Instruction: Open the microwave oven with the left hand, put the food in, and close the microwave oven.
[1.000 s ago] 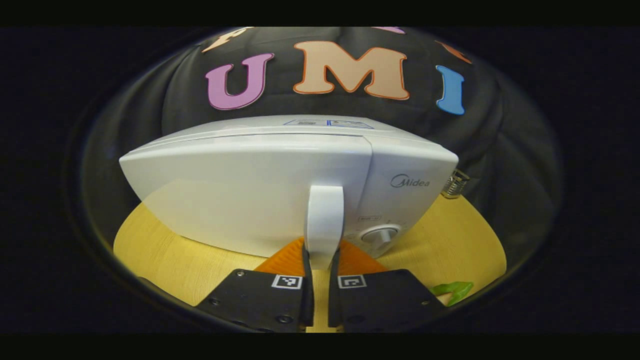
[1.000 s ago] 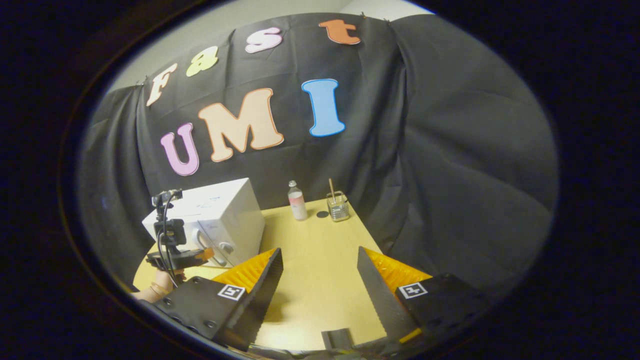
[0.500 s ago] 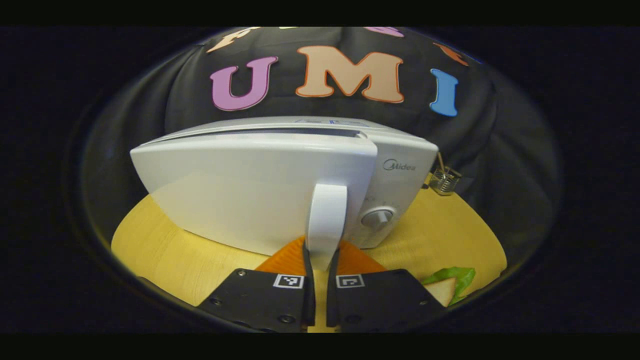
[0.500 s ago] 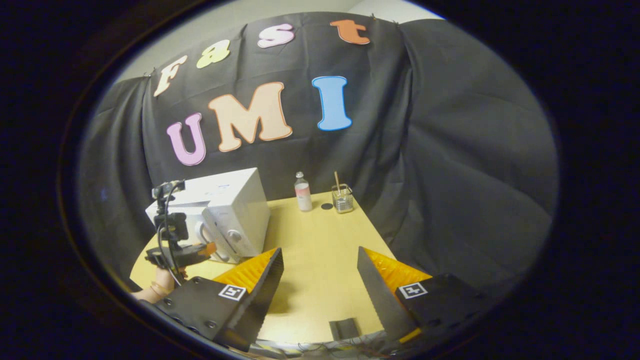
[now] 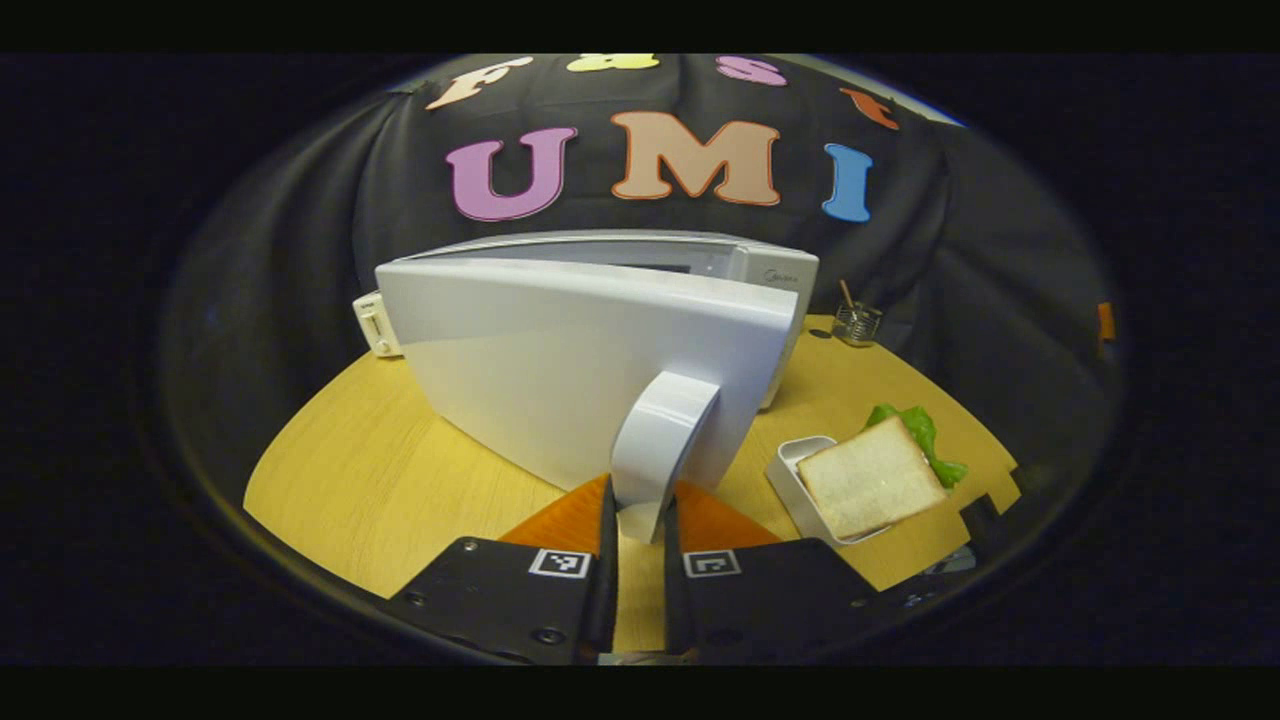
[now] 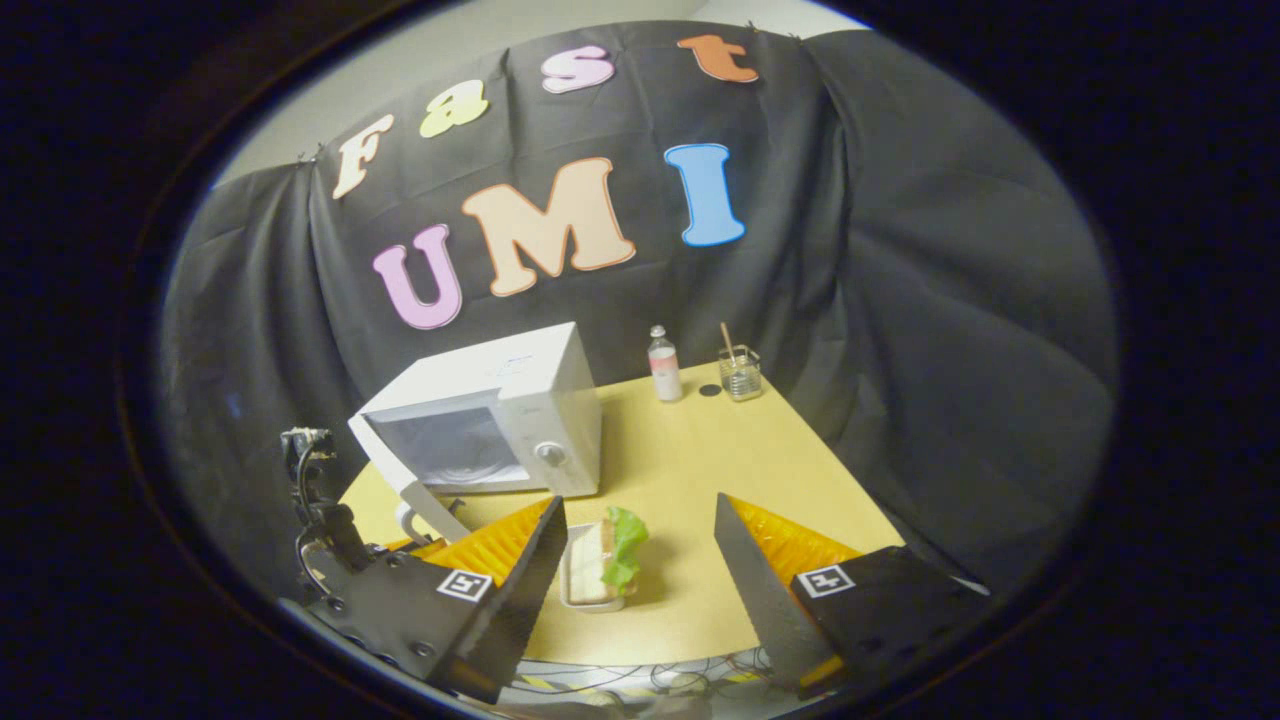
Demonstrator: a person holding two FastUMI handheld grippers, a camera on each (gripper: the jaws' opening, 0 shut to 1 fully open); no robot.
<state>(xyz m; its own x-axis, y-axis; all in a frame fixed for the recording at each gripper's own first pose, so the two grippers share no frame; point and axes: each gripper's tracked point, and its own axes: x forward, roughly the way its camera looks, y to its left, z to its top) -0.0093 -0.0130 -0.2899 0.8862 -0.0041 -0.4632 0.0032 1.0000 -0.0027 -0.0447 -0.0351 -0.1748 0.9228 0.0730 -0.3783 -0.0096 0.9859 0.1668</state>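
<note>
In the left gripper view the white microwave [image 5: 775,268] has its door [image 5: 560,350] swung well open toward me. My left gripper [image 5: 638,500] is shut on the door's white handle [image 5: 660,430]. The food, a slice of bread with lettuce [image 5: 870,488], lies in a small white tray [image 5: 790,470] to the right of the door. In the right gripper view the microwave [image 6: 560,385] shows its lit cavity [image 6: 450,448], and the door [image 6: 415,490] stands out to the left. My right gripper [image 6: 640,510] is open above the food [image 6: 610,555], holding nothing.
On the yellow table [image 6: 780,470], a bottle [image 6: 662,365] and a glass with a stick [image 6: 740,375] stand at the back, right of the microwave. A small white appliance [image 5: 375,322] sits behind the door on the left. Black cloth walls close off the back and sides.
The door has swung from nearly closed to wide open, with my left gripper still on its handle. The right gripper has tilted down and left, bringing the food between its fingers' view.
</note>
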